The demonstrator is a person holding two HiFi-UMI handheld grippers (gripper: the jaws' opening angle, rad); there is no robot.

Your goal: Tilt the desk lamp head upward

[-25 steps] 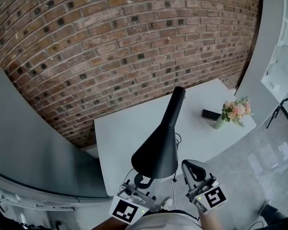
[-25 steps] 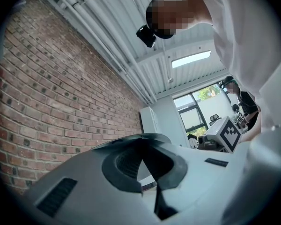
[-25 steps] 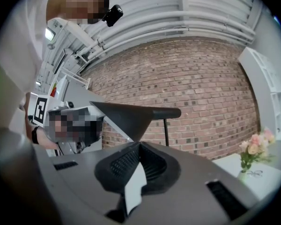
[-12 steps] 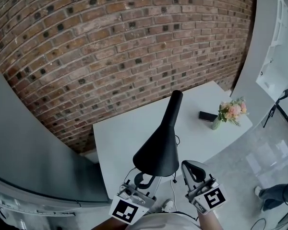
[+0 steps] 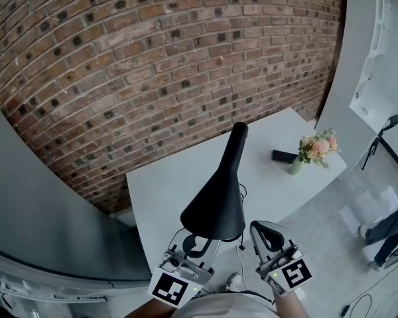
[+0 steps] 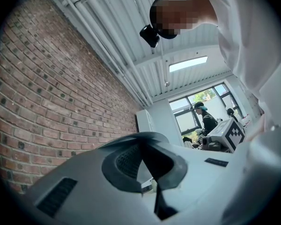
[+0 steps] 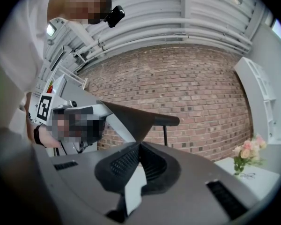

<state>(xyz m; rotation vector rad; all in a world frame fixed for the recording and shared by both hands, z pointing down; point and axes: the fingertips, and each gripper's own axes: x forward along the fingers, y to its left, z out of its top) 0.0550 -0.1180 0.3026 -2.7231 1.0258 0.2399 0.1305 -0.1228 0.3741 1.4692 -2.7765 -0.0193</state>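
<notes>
Lamp [image 5: 215, 201] stands on the white surface [image 5: 166, 184] towards its front edge. In the head view its black cone shade widens towards the person and its slim neck rises away towards the brick wall [image 5: 152, 58]. The shade's rim hides the lamp's foot, and from that view it reaches almost to the front edge. Bare surface lies open to the left of the shade and behind it up to the wall. On the right there is open room too, until a small black block [image 5: 283, 156] and a vase of flowers [image 5: 316, 146] near the far right corner, both well apart from the lamp. Past the front edge is grey floor [image 5: 331, 230], with a person's legs at the far right of the head view. The left claw [image 5: 194, 247] is held low, just under the near rim of the shade, pointing up and forward. In its own view the claw [image 6: 141, 142] is clenched, its pads meeting at the tips with nothing between them, and a dark curved edge shows close behind. The right claw [image 5: 262, 229] sits just right of the shade, beside it and apart from it. It [image 7: 139, 145] is likewise clenched on nothing, and its view shows the lamp [image 7: 136, 118] side-on, with the left claw's marker cube by the rim.
</notes>
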